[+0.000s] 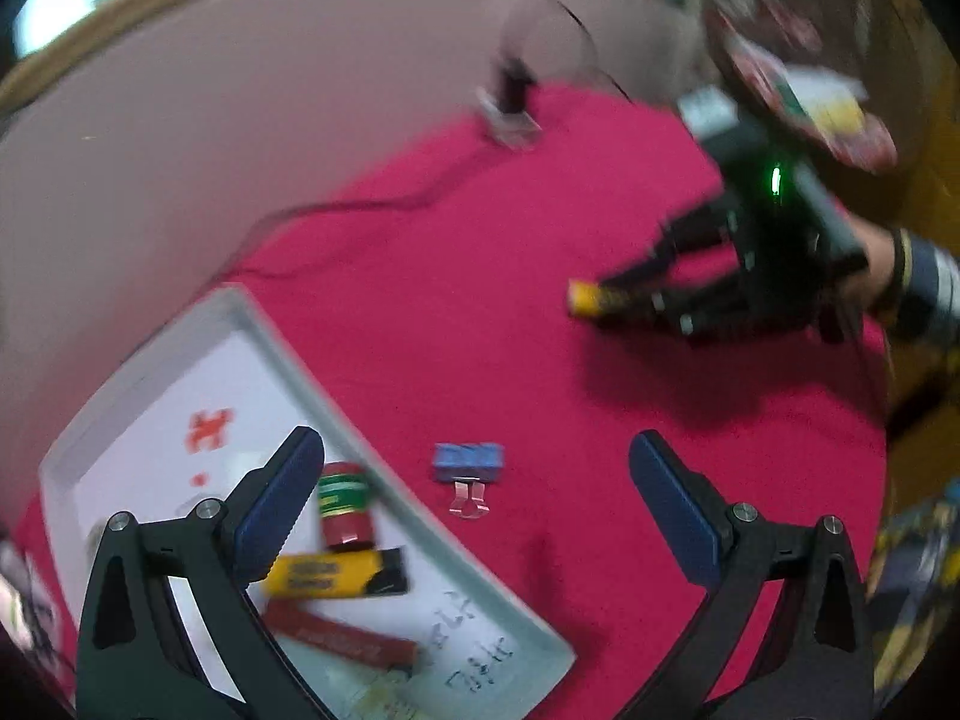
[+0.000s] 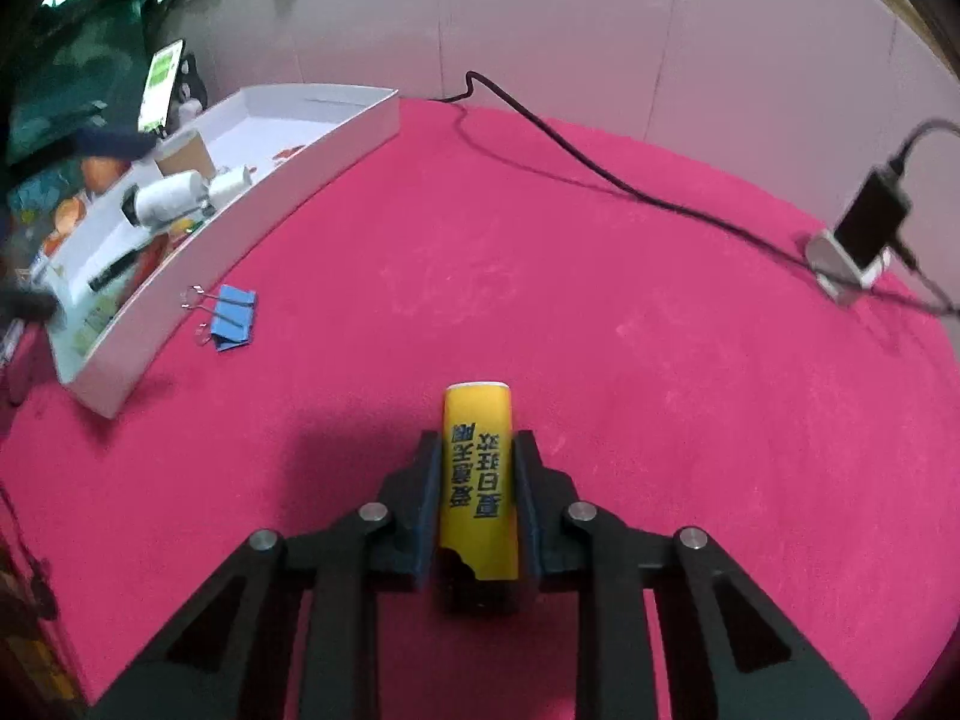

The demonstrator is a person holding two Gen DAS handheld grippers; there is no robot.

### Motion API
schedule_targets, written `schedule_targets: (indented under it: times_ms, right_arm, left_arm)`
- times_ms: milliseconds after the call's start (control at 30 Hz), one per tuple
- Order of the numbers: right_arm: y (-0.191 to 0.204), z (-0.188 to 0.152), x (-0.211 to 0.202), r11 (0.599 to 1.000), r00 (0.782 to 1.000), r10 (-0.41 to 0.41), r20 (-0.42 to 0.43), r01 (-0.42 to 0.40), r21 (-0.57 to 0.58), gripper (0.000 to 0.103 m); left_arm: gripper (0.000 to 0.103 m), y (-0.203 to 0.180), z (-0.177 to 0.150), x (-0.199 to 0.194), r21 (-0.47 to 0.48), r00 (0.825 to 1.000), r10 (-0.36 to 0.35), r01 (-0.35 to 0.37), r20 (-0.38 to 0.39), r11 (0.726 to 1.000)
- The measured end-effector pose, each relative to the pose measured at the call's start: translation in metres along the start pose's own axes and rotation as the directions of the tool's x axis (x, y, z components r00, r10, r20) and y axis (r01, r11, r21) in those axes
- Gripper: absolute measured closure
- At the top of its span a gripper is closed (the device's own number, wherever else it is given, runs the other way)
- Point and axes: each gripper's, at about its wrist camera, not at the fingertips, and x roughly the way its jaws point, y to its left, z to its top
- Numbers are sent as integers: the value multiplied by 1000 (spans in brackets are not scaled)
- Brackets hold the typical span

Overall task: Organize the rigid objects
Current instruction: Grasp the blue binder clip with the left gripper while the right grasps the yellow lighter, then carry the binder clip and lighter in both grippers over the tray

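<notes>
Yellow tube (image 2: 478,480) sits clamped in our right gripper (image 2: 477,498), long axis running along the fingers; the white tray (image 2: 252,222) lies far left, beside our wide-open left gripper (image 1: 474,480).

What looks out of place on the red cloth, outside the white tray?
The blue binder clip lies on the red cloth, just outside the white tray that holds the other small things. Nothing looks spilled or broken.

A black cable (image 2: 600,171) crosses the red cloth (image 2: 540,300) to a charger (image 2: 864,228).
</notes>
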Motion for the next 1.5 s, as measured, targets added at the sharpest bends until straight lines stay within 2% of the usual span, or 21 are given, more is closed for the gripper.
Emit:
schedule_targets:
  times_ms: [133, 167, 200, 233, 267, 400, 500, 533, 567, 600, 900, 967, 1033, 1067, 1267, 1400, 1500]
  right_arm:
    - [3, -12, -6, 999, 999, 24, 39, -26, 45, 81]
    - [2, -15, -7, 998, 998, 31, 54, -34, 62, 80]
    - [3, -17, -6, 996, 997, 35, 67, -41, 75, 80]
    - [0, -22, -11, 994, 995, 42, 87, -50, 97, 80]
    - [-1, -23, -10, 992, 994, 46, 104, -58, 116, 80]
    - [-3, -22, -10, 985, 991, 60, 118, -78, 154, 80]
    - [-3, -21, -9, 983, 990, 68, 121, -87, 160, 80]
    - [-3, -22, -10, 983, 990, 70, 122, -89, 162, 80]
    - [-3, -21, -9, 981, 990, 73, 124, -93, 167, 80]
    - [-5, -25, -12, 980, 989, 76, 126, -97, 171, 80]
    - [-9, -31, -16, 971, 987, 92, 133, -118, 206, 80]
    - [-10, -34, -19, 967, 986, 94, 136, -123, 223, 80]
    - [-9, -36, -20, 964, 986, 94, 140, -125, 233, 80]
    - [-9, -38, -21, 963, 986, 92, 142, -125, 238, 80]
    - [-13, -45, -27, 949, 983, 82, 165, -127, 290, 80]
    - [-12, -46, -43, 944, 977, 38, 210, -105, 313, 80]
    - [-9, -40, -57, 943, 968, 11, 253, -94, 319, 80]
  left_arm:
    - [4, -16, 14, 32, 99, 993, -32, 44, -115, 994]
    - [20, -17, 17, 40, 105, 990, -22, 36, -139, 994]
    - [44, -16, 19, 49, 110, 985, 1, 17, -170, 994]
    - [51, -15, 21, 56, 110, 980, 28, -6, -198, 994]
    - [52, -14, 22, 62, 107, 975, 41, -18, -217, 994]
    - [52, -11, 24, 74, 86, 962, 38, -15, -271, 996]
    - [50, -11, 22, 79, 93, 951, 96, -71, -293, 993]
    - [46, -10, 21, 80, 87, 949, 101, -78, -298, 993]
    - [33, -10, 21, 80, 90, 945, 117, -94, -304, 992]
    - [31, -10, 20, 80, 98, 944, 125, -100, -304, 990]
    - [31, -17, 20, 81, 51, 923, 74, -60, -378, 997]
    - [32, -22, 17, 79, 56, 924, 83, -67, -373, 996]
    - [49, -24, 15, 74, 39, 934, 70, -60, -351, 997]
    - [70, -25, 14, 75, 42, 939, 82, -72, -335, 997]
    - [70, -32, 0, 57, -1, 969, 89, -92, -230, 996]
    - [70, -43, -5, 28, -50, 989, 94, -100, -117, 994]
    - [71, -47, 3, 7, -104, 993, 113, -116, -34, 988]
